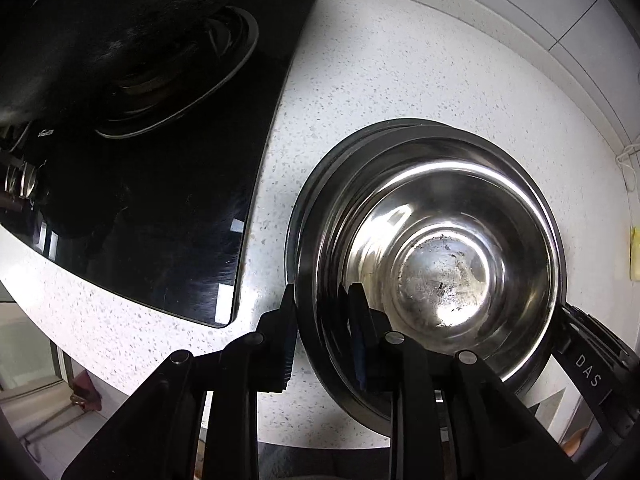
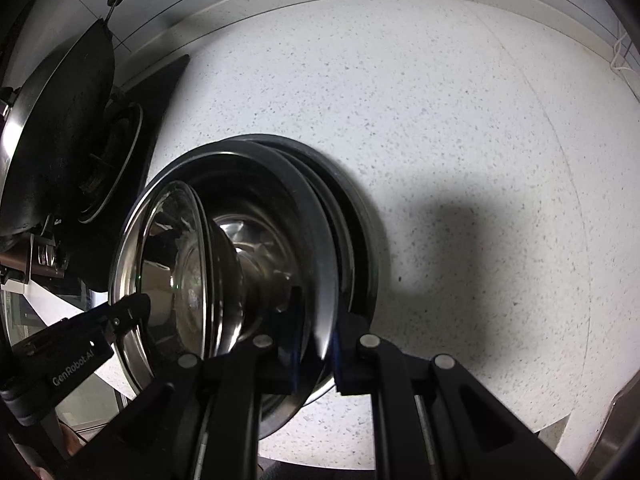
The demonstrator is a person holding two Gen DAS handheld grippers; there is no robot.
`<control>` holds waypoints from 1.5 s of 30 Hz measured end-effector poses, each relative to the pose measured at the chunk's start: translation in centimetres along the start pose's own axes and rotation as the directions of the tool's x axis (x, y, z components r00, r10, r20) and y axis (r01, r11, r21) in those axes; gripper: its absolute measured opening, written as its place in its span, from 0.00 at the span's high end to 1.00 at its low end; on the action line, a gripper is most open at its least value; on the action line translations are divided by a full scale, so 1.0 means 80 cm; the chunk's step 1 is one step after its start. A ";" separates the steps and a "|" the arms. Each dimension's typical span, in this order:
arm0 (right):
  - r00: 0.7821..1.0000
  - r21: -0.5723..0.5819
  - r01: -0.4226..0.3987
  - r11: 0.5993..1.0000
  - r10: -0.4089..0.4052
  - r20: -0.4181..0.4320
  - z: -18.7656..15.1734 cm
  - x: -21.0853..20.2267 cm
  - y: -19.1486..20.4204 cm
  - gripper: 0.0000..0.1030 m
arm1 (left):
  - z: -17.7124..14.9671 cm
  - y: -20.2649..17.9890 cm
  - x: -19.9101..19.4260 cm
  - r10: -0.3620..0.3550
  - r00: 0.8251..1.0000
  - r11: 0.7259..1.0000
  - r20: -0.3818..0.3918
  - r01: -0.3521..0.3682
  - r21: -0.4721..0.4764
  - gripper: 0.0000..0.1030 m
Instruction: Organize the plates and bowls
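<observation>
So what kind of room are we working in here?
Most likely a home kitchen: a black glass gas hob set into a speckled white countertop, a dark wok on its burner, and stacked steel bowls.

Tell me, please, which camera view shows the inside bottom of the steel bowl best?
The left wrist view: it looks straight down into the steel bowl, so its scuffed bottom is plain. The right wrist view shows the bowl side-on, mostly rims and outer wall.

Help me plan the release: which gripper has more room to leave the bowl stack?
Probably right: the right gripper clamps the bowl stack beside bare countertop; the left gripper sits close to the cooktop.
</observation>
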State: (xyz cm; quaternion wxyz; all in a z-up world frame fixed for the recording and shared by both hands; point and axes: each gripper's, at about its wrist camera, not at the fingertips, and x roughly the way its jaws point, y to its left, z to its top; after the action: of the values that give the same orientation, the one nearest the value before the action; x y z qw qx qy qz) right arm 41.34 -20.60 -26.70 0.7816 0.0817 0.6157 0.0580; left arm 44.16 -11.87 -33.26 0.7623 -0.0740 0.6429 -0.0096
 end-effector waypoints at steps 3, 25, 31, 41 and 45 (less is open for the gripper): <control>1.000 0.004 -0.007 1.000 0.007 -0.011 -0.001 0.006 -0.001 0.85 | -0.008 -0.027 -0.005 0.031 0.999 1.000 0.032 -0.031 -0.002 0.80; 0.984 0.118 -0.168 0.979 0.159 0.086 -0.028 -0.066 -0.057 0.73 | -0.032 -0.022 -0.048 0.116 0.986 0.986 0.116 -0.100 -0.136 0.69; 0.976 0.149 -0.150 0.977 0.122 0.183 -0.089 -0.135 -0.056 0.73 | -0.080 -0.007 -0.119 0.088 0.969 0.994 0.230 -0.070 -0.087 0.59; 0.924 0.175 -0.070 0.982 -0.002 0.382 -0.271 -0.248 0.004 0.73 | -0.219 0.033 -0.231 0.012 0.880 0.992 0.475 -0.069 0.102 0.32; 0.899 0.196 -0.085 0.977 -0.010 0.437 -0.345 -0.277 0.023 0.71 | -0.286 0.052 -0.273 -0.020 0.819 0.984 0.574 -0.084 0.154 0.12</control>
State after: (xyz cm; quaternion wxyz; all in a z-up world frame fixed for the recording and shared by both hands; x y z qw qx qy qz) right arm 9.35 -21.48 -11.47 0.8851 0.1865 0.4262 -0.0119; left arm 17.58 -7.62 -16.13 0.9237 0.0037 0.3820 -0.0297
